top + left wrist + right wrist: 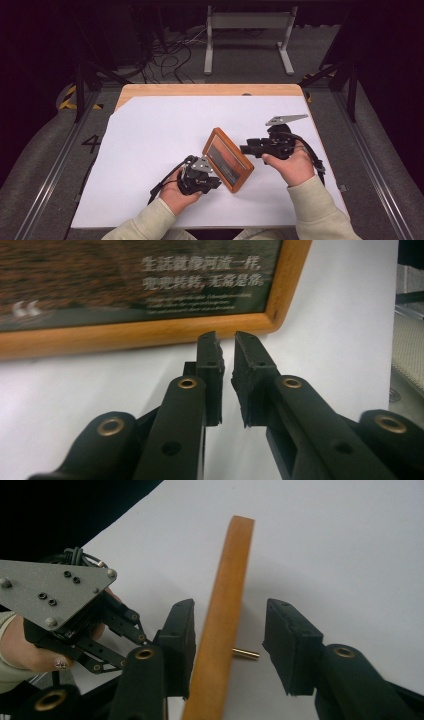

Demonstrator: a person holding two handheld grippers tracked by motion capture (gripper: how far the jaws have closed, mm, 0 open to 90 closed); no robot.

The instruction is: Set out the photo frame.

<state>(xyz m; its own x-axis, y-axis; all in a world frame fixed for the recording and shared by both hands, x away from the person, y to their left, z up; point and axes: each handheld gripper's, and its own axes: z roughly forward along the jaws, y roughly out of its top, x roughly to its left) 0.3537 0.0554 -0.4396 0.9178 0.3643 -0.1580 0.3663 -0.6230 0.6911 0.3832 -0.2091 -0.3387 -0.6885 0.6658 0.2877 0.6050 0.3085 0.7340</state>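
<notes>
A wooden-framed picture (227, 160) with a dark brown image and white text stands tilted on the white sheet near the table's middle. My right gripper (246, 148) is open and straddles its upper right edge. In the right gripper view the frame's edge (225, 605) rises between the jaws of the right gripper (231, 607), close to the left jaw, and a small brass pin (246, 653) sticks out behind it. My left gripper (216, 181) sits at the frame's lower left side. The left gripper (226, 340) is shut with only a thin slit, its tips just short of the frame's bottom rail (150, 332).
A white sheet (150, 145) covers most of the wooden table (200, 90). A white metal stand (247, 35) and loose cables (170, 55) lie on the floor beyond the far edge. Rails run along both sides.
</notes>
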